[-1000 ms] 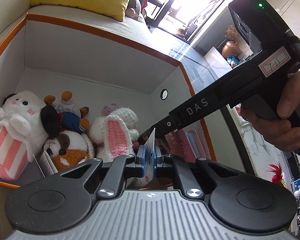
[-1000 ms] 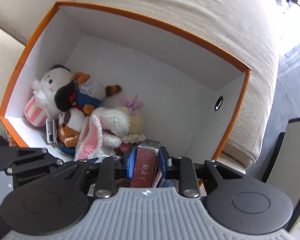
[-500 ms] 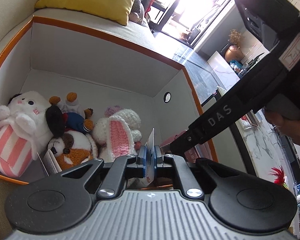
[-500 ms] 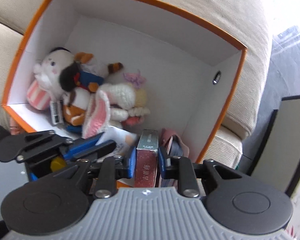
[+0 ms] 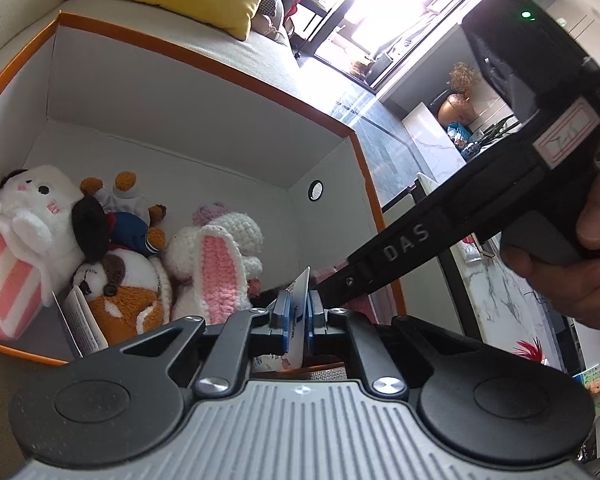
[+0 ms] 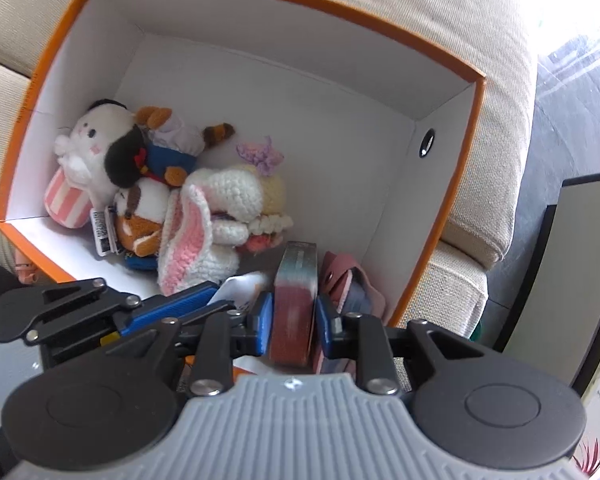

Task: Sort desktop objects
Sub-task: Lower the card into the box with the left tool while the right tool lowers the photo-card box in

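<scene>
Your left gripper (image 5: 296, 318) nearly shut — pinching thin white card (image 5: 300, 304) above orange box (image 6: 440, 236). Your right gripper (image 6: 293, 326) part-open, clamping red box (image 6: 294, 304) upright inside orange box beside plush toys (image 6: 204, 216).

The left gripper (image 5: 296, 314) angles downward, its blue pads pinched tight on a thin card (image 5: 300, 300). The right gripper (image 6: 290, 318) points steeply down, clamping a small red box (image 6: 294, 300); a hand (image 5: 572, 264) grips its handle.
</scene>
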`<state>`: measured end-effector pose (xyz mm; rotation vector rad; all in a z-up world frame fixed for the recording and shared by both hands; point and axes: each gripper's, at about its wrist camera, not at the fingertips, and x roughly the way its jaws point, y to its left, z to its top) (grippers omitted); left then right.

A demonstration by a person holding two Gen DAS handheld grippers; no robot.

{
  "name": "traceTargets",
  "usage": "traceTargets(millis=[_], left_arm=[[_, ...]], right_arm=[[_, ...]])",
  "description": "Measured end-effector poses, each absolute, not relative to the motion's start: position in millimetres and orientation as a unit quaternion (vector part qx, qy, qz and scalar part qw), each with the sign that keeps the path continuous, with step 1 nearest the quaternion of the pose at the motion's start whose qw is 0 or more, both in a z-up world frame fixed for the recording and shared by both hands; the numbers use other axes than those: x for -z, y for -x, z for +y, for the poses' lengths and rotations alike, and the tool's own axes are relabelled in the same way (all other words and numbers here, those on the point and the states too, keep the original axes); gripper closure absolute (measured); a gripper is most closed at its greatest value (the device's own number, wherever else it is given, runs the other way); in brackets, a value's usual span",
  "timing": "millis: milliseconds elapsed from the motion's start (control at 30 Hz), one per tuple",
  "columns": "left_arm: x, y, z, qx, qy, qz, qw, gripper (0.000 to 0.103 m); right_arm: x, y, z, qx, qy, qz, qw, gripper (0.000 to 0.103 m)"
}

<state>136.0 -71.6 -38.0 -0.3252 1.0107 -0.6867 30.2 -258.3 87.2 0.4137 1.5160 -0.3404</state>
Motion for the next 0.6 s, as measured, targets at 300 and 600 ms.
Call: traceTargets(millis=[300, 600], left_arm=[[35.3, -131.0, -85.4, 0.302, 0.096, 0.479, 0.819, 0.093], [32.6, -128.4, -84.1, 0.293, 0.093, 0.474, 0.825, 0.095]], right_arm=[[-102.5, -22.3, -252.8, 0.141, -0.141, 0.643, 0.74, 0.077], [-86.2, -45.5, -250.0, 0.124, -0.101, 0.636, 0.755, 0.077]])
